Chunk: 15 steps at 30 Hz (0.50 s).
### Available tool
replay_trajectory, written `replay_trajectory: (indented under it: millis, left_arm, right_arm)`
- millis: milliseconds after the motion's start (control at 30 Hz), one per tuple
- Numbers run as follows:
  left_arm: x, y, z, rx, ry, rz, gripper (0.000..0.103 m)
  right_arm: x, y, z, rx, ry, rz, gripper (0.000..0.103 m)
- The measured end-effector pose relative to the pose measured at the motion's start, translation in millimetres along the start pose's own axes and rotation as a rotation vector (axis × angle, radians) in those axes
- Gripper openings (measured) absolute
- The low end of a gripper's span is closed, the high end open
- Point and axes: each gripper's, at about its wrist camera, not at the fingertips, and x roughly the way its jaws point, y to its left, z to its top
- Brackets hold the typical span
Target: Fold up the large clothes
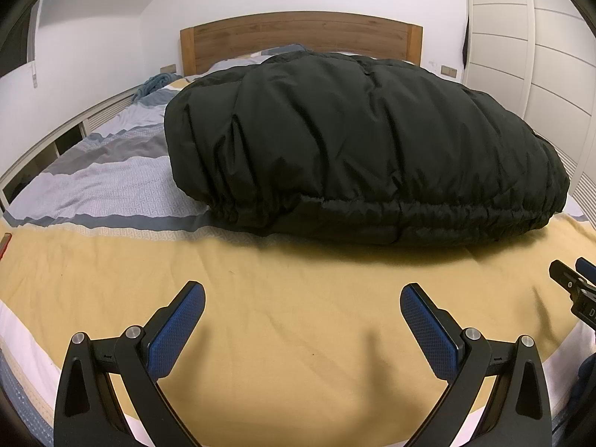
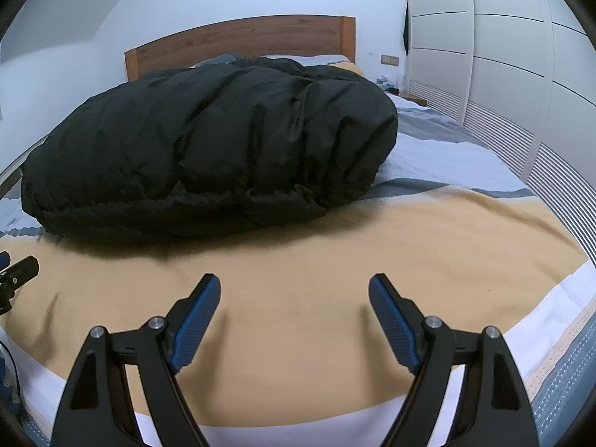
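Bed (image 1: 260, 320) carries bundled black jacket (image 1: 357, 141) near headboard (image 1: 298, 37); my left tool (image 1: 302, 298) and right tool (image 2: 294, 290) gape empty, short of jacket.

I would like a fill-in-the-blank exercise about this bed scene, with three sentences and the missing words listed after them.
1. The puffy jacket lying on the bed is ____ in colour.
2. Both the left claw and the right claw are ____ and hold nothing.
3. The headboard behind the jacket is made of ____.

Missing words: black; open; wood
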Motion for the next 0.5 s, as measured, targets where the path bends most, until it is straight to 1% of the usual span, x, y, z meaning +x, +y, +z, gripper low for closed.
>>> replay_trajectory:
  millis: [500]
  left_arm:
    - [1.6, 2.7, -0.9, 0.002, 0.008, 0.004, 0.102]
  right_arm:
    - [1.8, -2.8, -1.6, 0.004, 0.013, -0.006, 0.082]
